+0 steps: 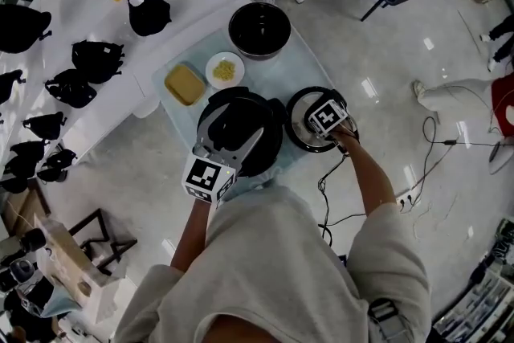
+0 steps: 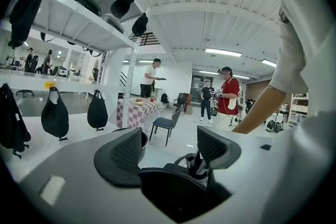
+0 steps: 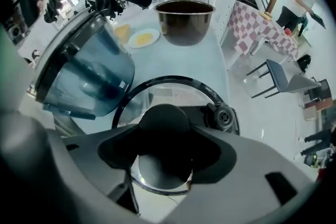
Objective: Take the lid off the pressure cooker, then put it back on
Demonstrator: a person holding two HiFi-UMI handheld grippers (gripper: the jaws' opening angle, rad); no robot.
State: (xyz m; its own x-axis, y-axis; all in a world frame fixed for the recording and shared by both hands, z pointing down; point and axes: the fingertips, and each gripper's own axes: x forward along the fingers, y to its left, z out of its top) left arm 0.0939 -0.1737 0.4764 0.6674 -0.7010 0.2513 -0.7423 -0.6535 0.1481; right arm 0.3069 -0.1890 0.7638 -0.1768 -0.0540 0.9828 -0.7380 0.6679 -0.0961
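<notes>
Glass lid off the cooker, held by its knob just to the cooker's right.

Head view: the round black pressure cooker (image 1: 241, 120) stands uncovered on the pale blue table (image 1: 293, 64); the glass lid (image 1: 299, 134) with its black rim sits just right of it at the table's edge, though whether it rests on the table I cannot tell; the right gripper (image 1: 325, 124) points down onto it; the left gripper (image 1: 233, 142) reaches over the cooker's near side; behind them are a black inner pot (image 1: 259, 30), a white plate (image 1: 225, 70) of yellow food and a yellow block (image 1: 185, 84).
Left gripper view: the left gripper (image 2: 169, 150) has its jaws apart, pads bare; the pressure cooker (image 2: 178, 194) shows dark below them.
Right gripper view: the right gripper (image 3: 165, 152) stands wide, clamped on the lid's round black knob (image 3: 164, 128); the lid (image 3: 178, 94) spreads beneath; the pressure cooker (image 3: 84, 76) is to its left; the inner pot (image 3: 185, 21) and plate (image 3: 143, 38) lie beyond.
</notes>
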